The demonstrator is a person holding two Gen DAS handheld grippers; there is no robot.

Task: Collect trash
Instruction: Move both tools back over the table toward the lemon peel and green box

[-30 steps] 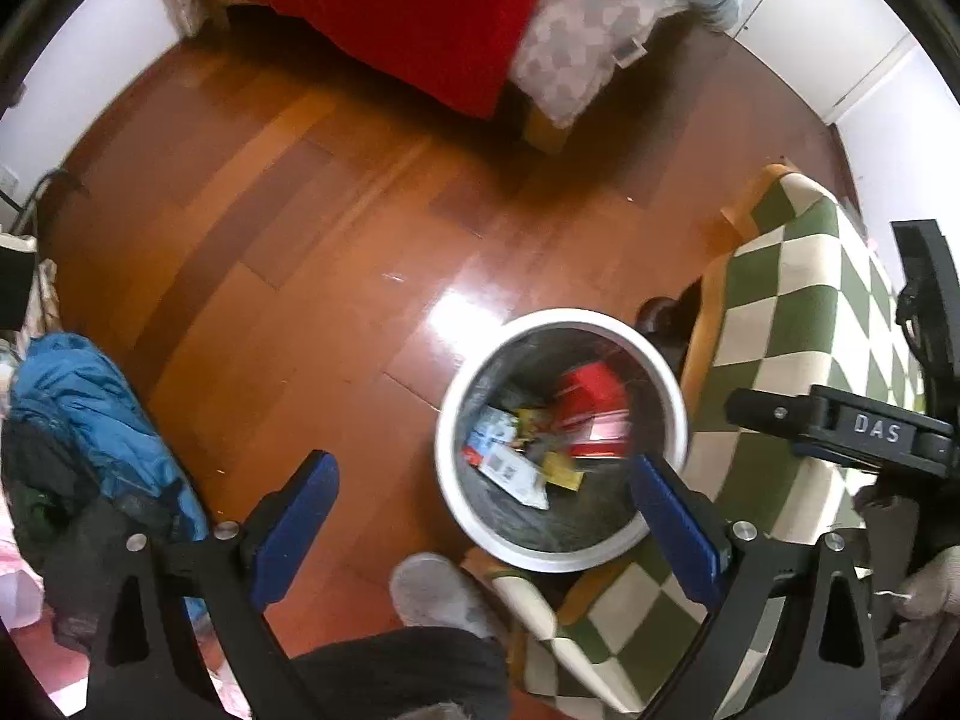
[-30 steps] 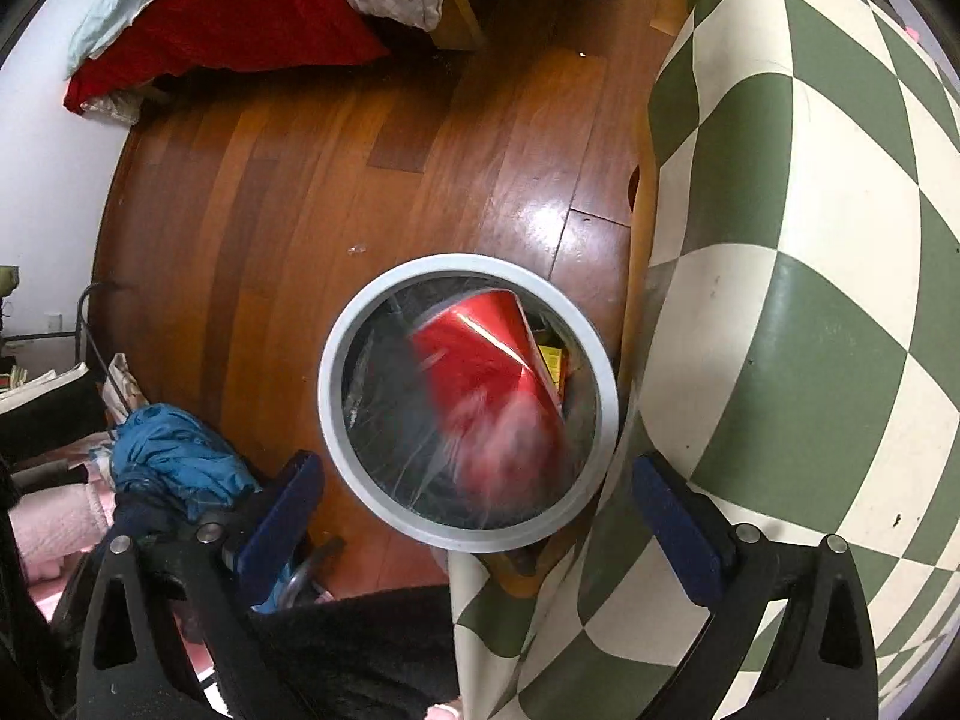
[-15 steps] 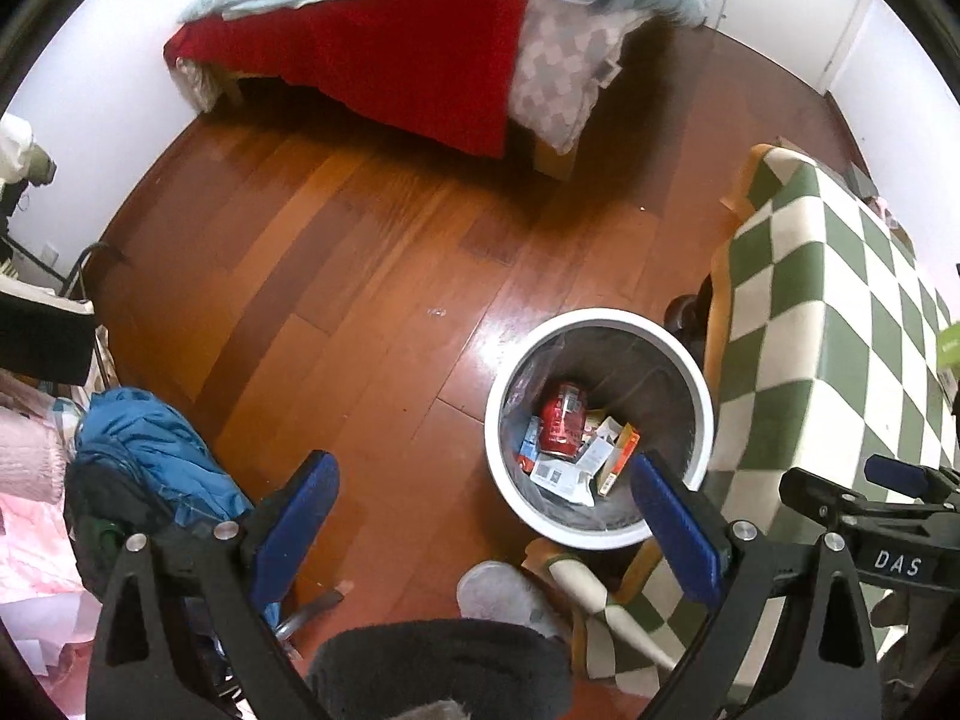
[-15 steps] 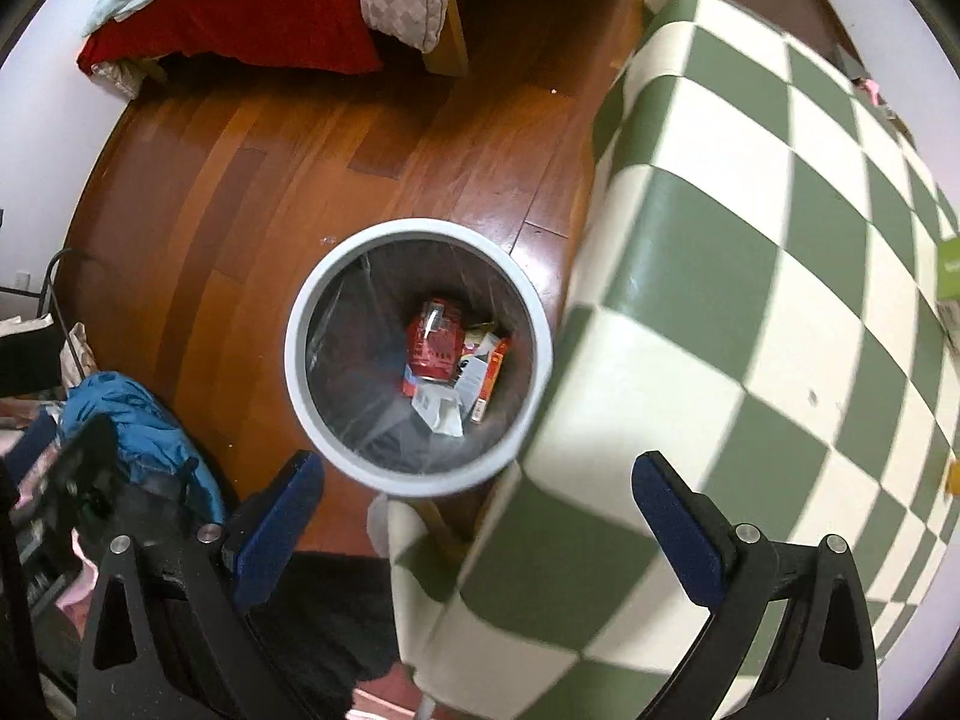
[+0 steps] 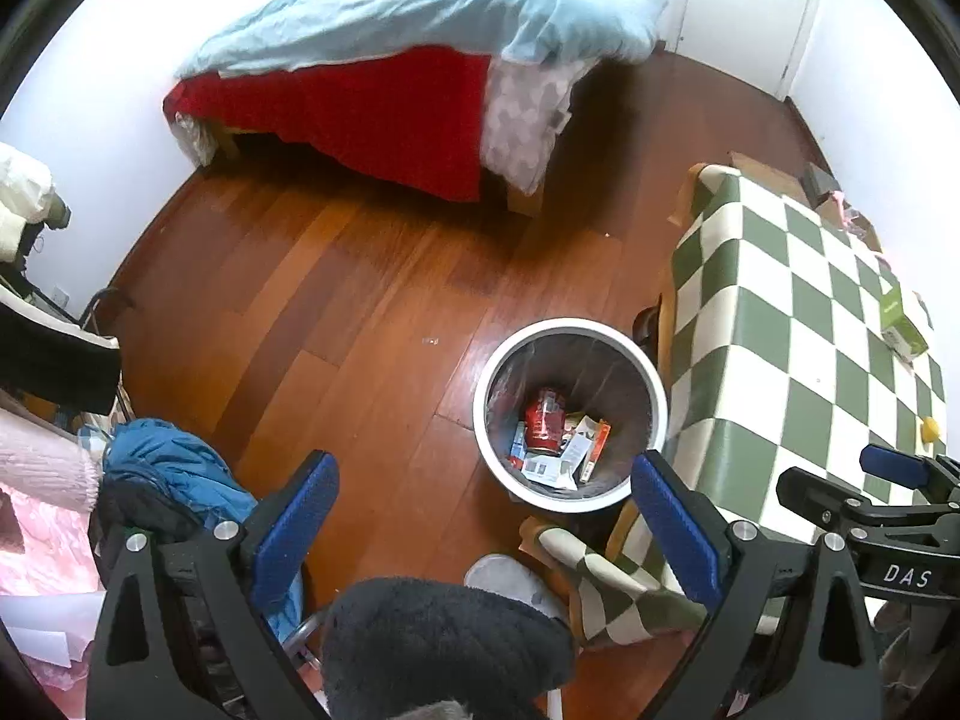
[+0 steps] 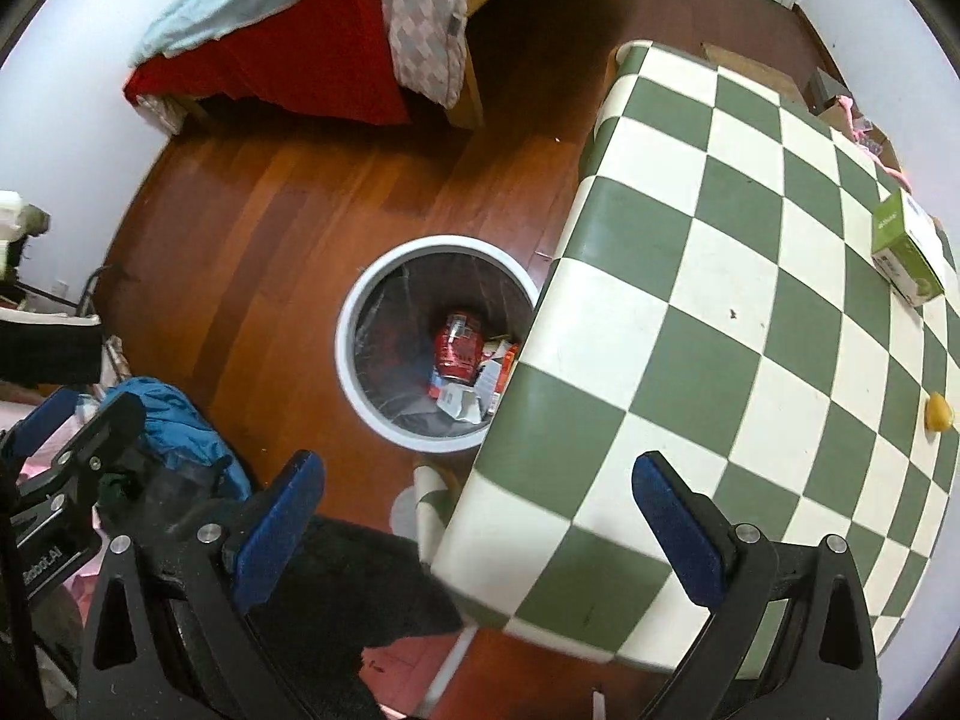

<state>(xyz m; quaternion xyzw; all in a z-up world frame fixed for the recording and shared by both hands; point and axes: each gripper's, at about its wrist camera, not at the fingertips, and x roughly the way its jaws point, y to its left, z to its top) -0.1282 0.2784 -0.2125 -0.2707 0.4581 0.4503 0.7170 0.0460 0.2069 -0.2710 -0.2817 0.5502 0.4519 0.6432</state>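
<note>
A white round trash bin [image 5: 649, 378] [image 6: 354, 312] stands on the wooden floor beside the checkered table [image 5: 774, 360] [image 6: 720, 276]. Inside it lie a red can [image 5: 545, 421] [image 6: 459, 347] and several paper scraps and small cartons. My left gripper [image 5: 483, 525] hangs open high above the floor, left of the bin, with nothing between its blue pads. My right gripper [image 6: 474, 531] is open too, above the table's near corner; it also shows in the left wrist view [image 5: 894, 471]. On the table lie a green box [image 6: 906, 249] [image 5: 903, 324] and a small yellow object [image 6: 939, 411] [image 5: 929, 427].
A bed [image 5: 432, 54] with red and light blue covers fills the far side. A blue garment [image 5: 174, 474] and pink fabric lie at the left. A dark fuzzy sleeve or leg [image 5: 444, 642] and a grey slipper [image 5: 504, 576] are near the bin.
The red can dropped from the right gripper's view into the bin and now lies at the bottom. Both grippers have risen and pulled back, the right one shifting over the table.
</note>
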